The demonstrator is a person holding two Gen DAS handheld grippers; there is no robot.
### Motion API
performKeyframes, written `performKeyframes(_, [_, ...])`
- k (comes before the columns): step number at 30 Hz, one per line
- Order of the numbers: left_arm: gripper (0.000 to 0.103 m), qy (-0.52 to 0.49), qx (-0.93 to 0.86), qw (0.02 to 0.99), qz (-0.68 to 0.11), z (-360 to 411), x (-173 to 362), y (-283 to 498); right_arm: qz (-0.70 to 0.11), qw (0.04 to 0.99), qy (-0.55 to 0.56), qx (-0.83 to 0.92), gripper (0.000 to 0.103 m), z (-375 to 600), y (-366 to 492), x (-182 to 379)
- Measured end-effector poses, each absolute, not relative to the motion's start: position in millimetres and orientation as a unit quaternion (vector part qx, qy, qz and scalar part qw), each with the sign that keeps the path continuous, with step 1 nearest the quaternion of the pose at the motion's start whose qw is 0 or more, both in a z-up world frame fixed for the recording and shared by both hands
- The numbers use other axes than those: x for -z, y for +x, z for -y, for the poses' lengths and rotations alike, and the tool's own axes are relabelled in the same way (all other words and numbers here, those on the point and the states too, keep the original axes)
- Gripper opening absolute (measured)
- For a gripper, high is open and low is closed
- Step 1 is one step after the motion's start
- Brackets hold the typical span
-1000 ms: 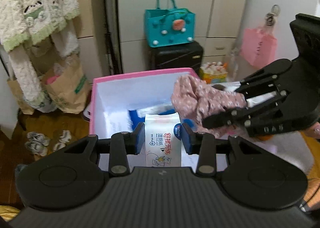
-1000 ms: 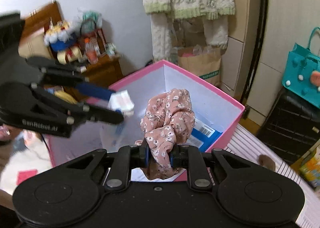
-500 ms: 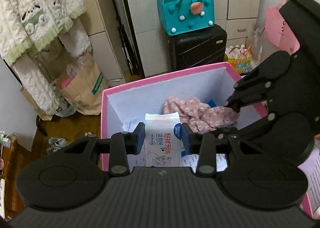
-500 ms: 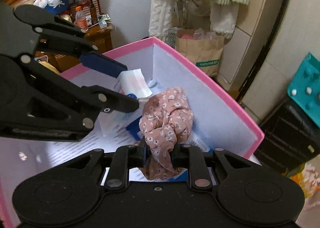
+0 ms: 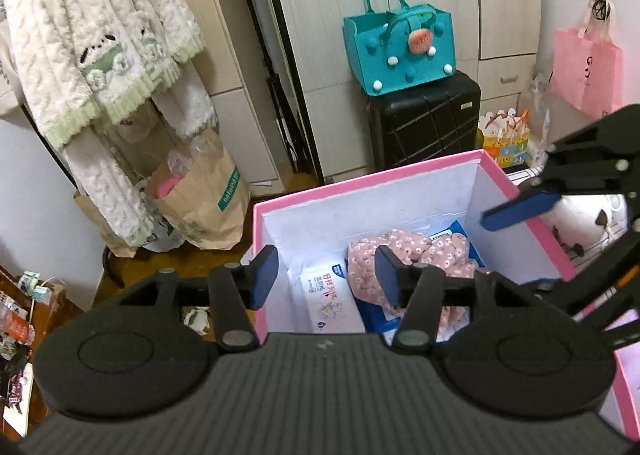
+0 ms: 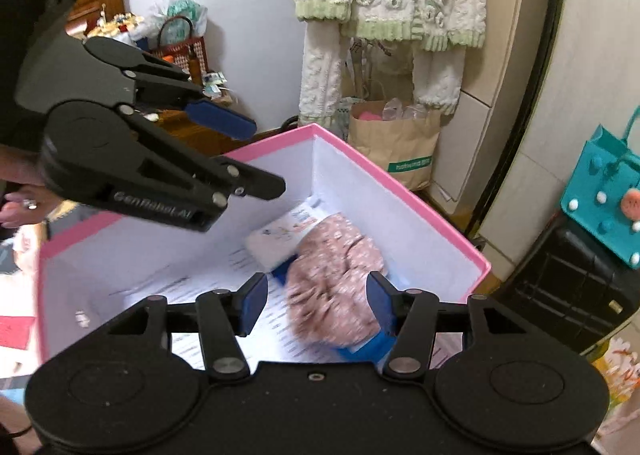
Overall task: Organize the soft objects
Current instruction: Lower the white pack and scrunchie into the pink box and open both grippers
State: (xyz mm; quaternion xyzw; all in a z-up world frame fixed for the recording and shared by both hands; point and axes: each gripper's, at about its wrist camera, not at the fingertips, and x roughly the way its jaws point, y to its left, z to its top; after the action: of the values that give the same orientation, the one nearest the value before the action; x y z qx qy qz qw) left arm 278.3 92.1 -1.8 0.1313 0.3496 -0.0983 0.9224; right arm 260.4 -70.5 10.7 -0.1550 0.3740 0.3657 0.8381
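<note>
A pink box [image 5: 360,184] with white inner walls stands open below both grippers. My left gripper [image 5: 326,275] hangs over its near edge, jaws opening, nothing between the pads. A white tissue pack [image 5: 329,303] lies on the box floor beneath it. Beside the pack rests a pink floral cloth [image 5: 412,251] on a blue packet. My right gripper [image 6: 316,305] is also opening above the box [image 6: 400,191]. The cloth [image 6: 336,275] shows blurred between its spread pads, free of them. The left gripper [image 6: 260,157] reaches in from the left, over the tissue pack [image 6: 280,235].
A teal felt bag [image 5: 400,47] sits on a black suitcase [image 5: 424,123] behind the box. A brown paper bag [image 5: 200,199] stands on the floor under a hanging white fleece garment [image 5: 92,55]. A pink bag [image 5: 588,71] hangs on the right wall. A person's hand [image 6: 16,207] shows at left.
Both grippers have opened. The tissue pack left the left pads and lies in the box. The floral cloth slipped from the right pads down into the box.
</note>
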Motion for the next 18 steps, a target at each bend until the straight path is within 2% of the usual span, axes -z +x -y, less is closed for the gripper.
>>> performKeyframes(18, [0.066, 0.134, 0.13, 0.921, -0.341, -88, -51, 181, -0.351, 0.845, -0.13, -0.381, 0.06, 94, 164, -74])
